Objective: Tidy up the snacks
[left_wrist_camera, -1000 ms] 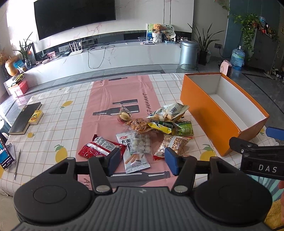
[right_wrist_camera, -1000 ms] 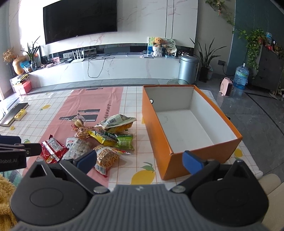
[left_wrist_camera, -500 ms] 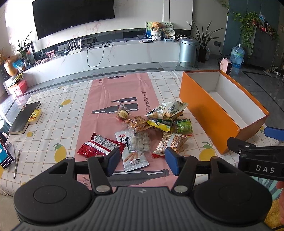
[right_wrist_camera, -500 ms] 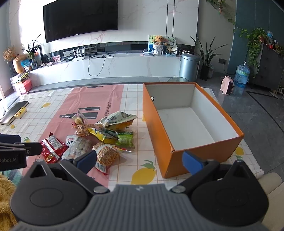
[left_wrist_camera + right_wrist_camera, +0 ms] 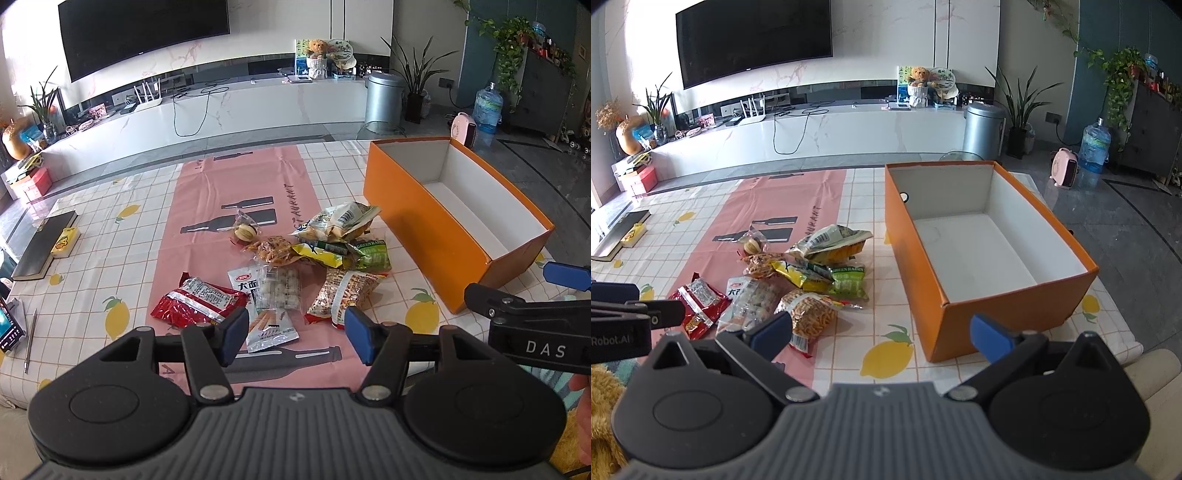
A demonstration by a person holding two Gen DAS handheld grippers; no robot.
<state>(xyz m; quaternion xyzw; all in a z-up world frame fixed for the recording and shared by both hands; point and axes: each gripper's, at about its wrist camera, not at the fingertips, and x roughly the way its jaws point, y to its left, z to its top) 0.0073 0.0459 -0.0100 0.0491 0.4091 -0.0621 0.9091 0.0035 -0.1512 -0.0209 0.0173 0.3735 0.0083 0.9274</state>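
Note:
Several snack packets lie in a loose pile on the pink runner [image 5: 207,206]: a red packet [image 5: 199,301], a white biscuit-stick packet [image 5: 266,306], a peanut bag [image 5: 343,291], a green bag [image 5: 373,253] and a pale bag [image 5: 340,221]. My left gripper [image 5: 295,334] hovers just in front of the white packet, open, nothing between its pads. To the right stands an orange box [image 5: 417,229] with a bare white inside. My right gripper [image 5: 882,334] hangs open between the peanut bag [image 5: 810,314] and the orange box [image 5: 912,258], touching neither.
A black book [image 5: 44,245] and a small yellow box [image 5: 65,242] lie at the table's left edge, with a pen [image 5: 29,339] and a phone [image 5: 11,328] nearer the front. The table's front edge runs just under both grippers.

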